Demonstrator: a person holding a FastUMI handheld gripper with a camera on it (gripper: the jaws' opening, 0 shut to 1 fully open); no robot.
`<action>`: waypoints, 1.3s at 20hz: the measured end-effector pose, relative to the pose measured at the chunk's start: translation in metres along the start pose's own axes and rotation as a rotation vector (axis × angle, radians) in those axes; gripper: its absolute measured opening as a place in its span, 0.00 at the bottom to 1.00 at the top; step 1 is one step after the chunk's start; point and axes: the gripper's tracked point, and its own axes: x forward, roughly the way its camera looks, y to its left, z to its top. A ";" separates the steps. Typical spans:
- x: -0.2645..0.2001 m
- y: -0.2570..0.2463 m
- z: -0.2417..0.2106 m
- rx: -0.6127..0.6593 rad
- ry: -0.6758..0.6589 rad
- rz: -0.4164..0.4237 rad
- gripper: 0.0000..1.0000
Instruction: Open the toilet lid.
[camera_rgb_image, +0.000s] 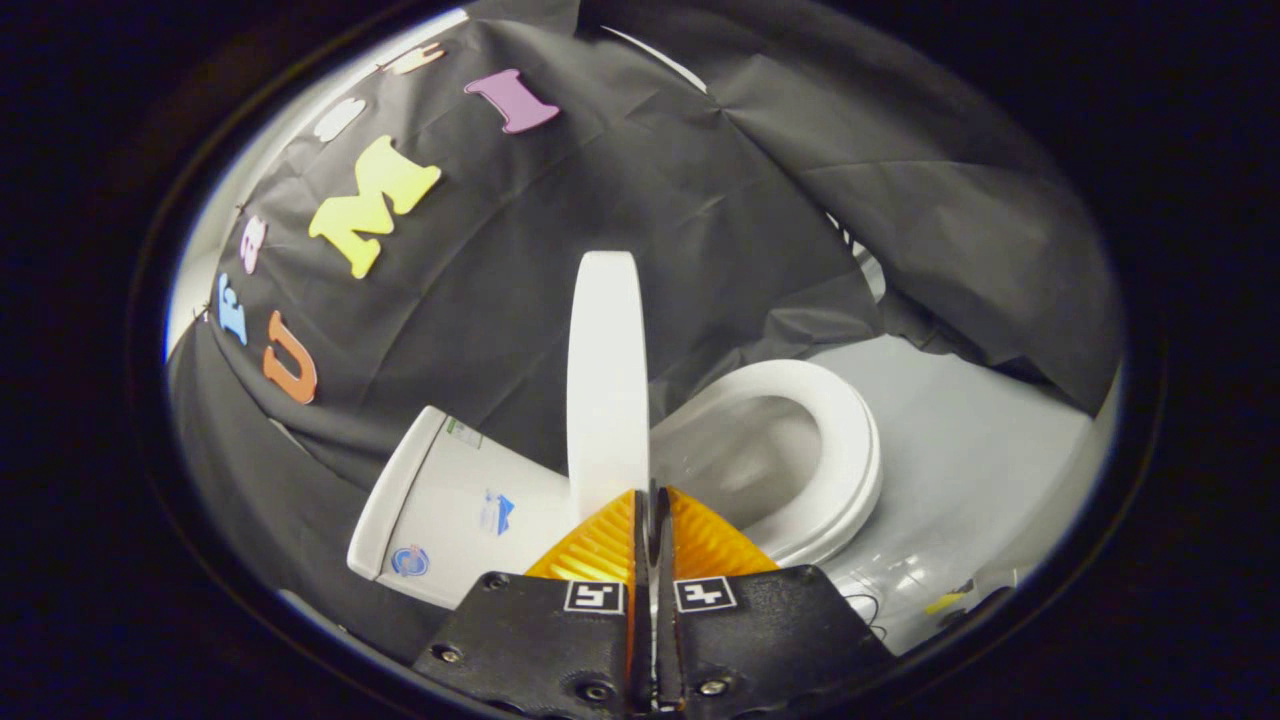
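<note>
Gripper (652, 500) fingers closed together just below the raised lid (606, 370); tank (450, 505) beside, seat (835, 440) beyond; whether they pinch the lid's edge is unclear

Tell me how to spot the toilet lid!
Find the white toilet in front of the black cloth wall. The lid is the thin white oval seen edge-on, rising just ahead of the nearly closed gripper. Unlike the ring-shaped seat around the bowl beside it, it has no hole.

Your gripper (650, 500) sits low centre, its 2 fingers closed together at the raised white plastic toilet lid (607, 370); cistern (450, 510) lower left, seat ring (840, 450) right.
</note>
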 end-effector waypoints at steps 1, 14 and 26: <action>-0.001 0.004 0.000 -0.005 -0.002 0.006 0.05; -0.008 0.071 -0.008 -0.204 -0.048 0.028 0.06; -0.005 0.127 -0.030 -0.347 -0.066 0.039 0.11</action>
